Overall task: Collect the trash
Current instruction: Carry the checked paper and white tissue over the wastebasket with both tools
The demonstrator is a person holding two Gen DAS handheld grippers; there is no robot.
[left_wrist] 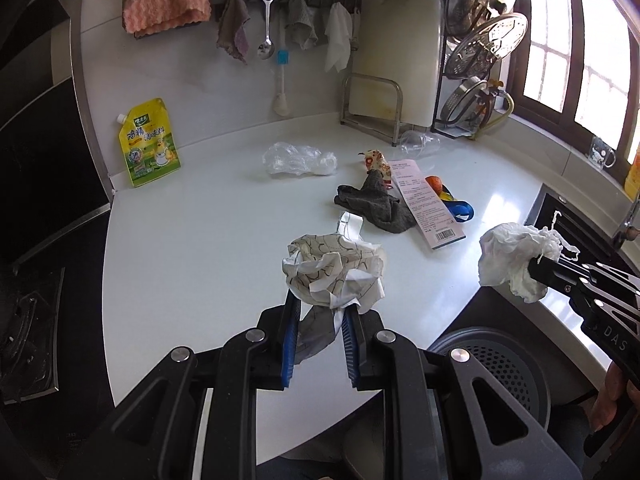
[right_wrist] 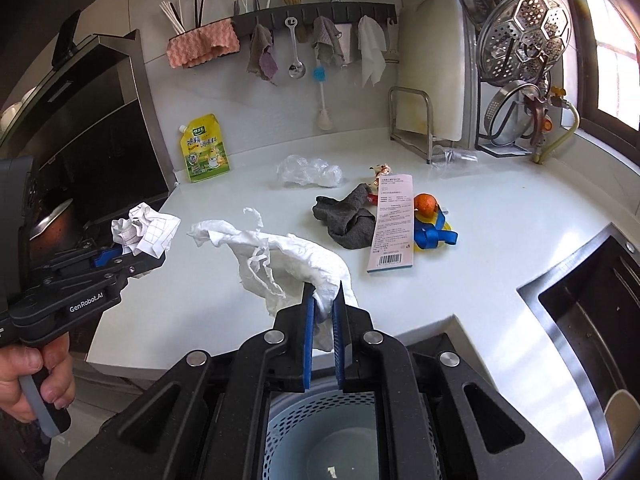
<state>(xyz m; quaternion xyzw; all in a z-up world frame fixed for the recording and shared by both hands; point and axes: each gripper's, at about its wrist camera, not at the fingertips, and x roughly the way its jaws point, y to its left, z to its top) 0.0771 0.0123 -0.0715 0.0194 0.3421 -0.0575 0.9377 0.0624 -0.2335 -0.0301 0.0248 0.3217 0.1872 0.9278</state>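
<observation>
White kitchen counter (left_wrist: 192, 248) fills both views, backed by a pale wall with a dark hook rail (right_wrist: 316, 12) carrying cloths, a spoon and a blue-handled brush. A pink sponge cloth (left_wrist: 166, 8) drapes over the rail's left end, and a yellow seasoning pouch (left_wrist: 149, 142) stands against the wall near the dark stove hood. Metal lids sit in a rack (right_wrist: 516, 80) by the window, with a cutting board beside it.

Left gripper (left_wrist: 318, 312) has its blue pads narrowed onto a crumpled sheet of lined paper (left_wrist: 334, 270), held above the counter's near edge. Right gripper (right_wrist: 324, 300) is pinched almost fully closed on a crumpled white tissue (right_wrist: 288, 260), which trails out to the left above the counter. In the left wrist view that tissue (left_wrist: 512, 258) hangs at the right, off the counter's edge near the sink. A person's hand (right_wrist: 32, 376) grips the left gripper's handle.

Below both grippers stands a grey-blue perforated bin (right_wrist: 320, 432), just in front of the counter.

More litter lies on the counter: a clear plastic bag (left_wrist: 298, 159), a dark grey rag (left_wrist: 376, 206), a long pink printed card (left_wrist: 430, 204) with a barcode, an orange peel (right_wrist: 425, 203), a blue ribbon (right_wrist: 434, 236) and a small patterned wrapper (left_wrist: 376, 162).
</observation>
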